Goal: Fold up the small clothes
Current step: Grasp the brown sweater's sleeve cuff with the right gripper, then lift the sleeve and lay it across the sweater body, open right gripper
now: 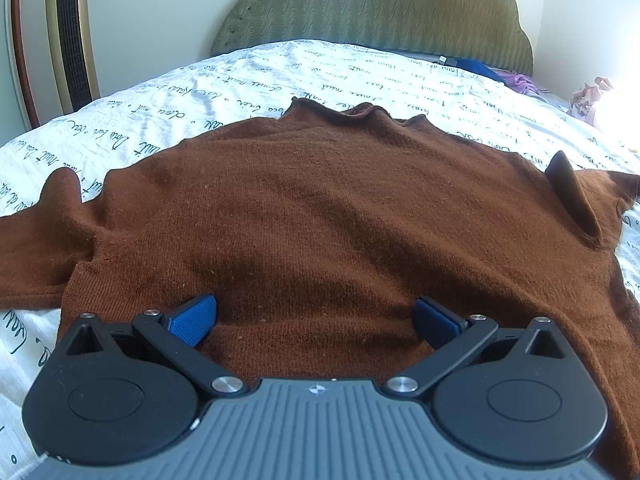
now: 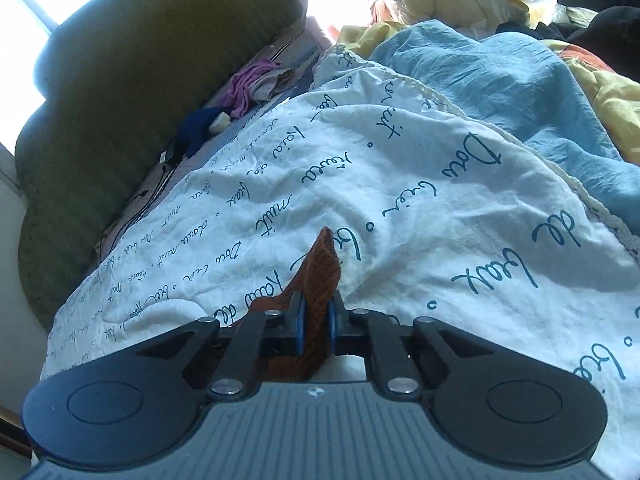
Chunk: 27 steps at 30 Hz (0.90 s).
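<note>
The rust-brown knitted sweater (image 1: 320, 216) lies spread on the white script-printed bedsheet (image 1: 248, 80). The left gripper (image 1: 316, 316) gapes wide over its near hem; the right gripper (image 2: 317, 320) pinches what is probably a sleeve edge.

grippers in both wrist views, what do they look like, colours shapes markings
The left gripper and right gripper look alike: a grey ribbed body with a small star-like emblem at its front edge, flanked by two round black housings with oval recesses. Black linkage bars with silver pivot pins carry the fingers, which have blue textured pads. No cables, sleeves or hands show.
</note>
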Motion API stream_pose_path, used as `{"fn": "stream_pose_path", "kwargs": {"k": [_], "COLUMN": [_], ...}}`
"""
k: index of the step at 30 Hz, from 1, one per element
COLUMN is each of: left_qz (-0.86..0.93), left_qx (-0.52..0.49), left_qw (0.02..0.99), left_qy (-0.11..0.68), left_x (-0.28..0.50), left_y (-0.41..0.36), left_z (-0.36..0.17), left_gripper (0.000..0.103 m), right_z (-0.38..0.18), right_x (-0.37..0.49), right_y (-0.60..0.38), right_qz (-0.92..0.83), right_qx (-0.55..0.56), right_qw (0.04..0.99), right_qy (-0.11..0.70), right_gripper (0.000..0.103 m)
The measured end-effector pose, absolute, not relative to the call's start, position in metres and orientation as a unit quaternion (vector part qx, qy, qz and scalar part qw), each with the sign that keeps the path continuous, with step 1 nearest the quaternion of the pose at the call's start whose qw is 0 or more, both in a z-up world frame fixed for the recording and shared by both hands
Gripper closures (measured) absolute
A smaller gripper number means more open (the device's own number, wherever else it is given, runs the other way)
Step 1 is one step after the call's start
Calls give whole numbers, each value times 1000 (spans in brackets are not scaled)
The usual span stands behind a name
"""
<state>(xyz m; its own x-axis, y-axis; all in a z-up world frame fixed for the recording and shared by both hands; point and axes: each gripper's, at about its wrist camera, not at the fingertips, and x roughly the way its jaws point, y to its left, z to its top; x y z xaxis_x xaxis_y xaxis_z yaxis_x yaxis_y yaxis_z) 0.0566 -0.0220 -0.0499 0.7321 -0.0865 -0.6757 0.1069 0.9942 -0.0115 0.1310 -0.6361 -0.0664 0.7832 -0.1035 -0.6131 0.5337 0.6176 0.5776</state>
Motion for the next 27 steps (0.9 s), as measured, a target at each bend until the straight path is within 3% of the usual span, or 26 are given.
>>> {"fn": "stream_pose_path", "kwargs": {"k": [21, 27], "left_qz": [-55, -73], "left_qx": [15, 29], "left_qw": [930, 921], "left_qy": [362, 380], "left_x": [55, 51], "left_y": [-21, -19], "left_z": [-50, -46], "left_gripper": [0, 0], "right_z": [105, 104], "right_x": [92, 84], "right_y": [-653, -653], "right_qz": [-240, -254], "right_qx": [243, 228], "right_qw": [907, 899], "right_qy": [247, 273], "right_gripper": [95, 95]}}
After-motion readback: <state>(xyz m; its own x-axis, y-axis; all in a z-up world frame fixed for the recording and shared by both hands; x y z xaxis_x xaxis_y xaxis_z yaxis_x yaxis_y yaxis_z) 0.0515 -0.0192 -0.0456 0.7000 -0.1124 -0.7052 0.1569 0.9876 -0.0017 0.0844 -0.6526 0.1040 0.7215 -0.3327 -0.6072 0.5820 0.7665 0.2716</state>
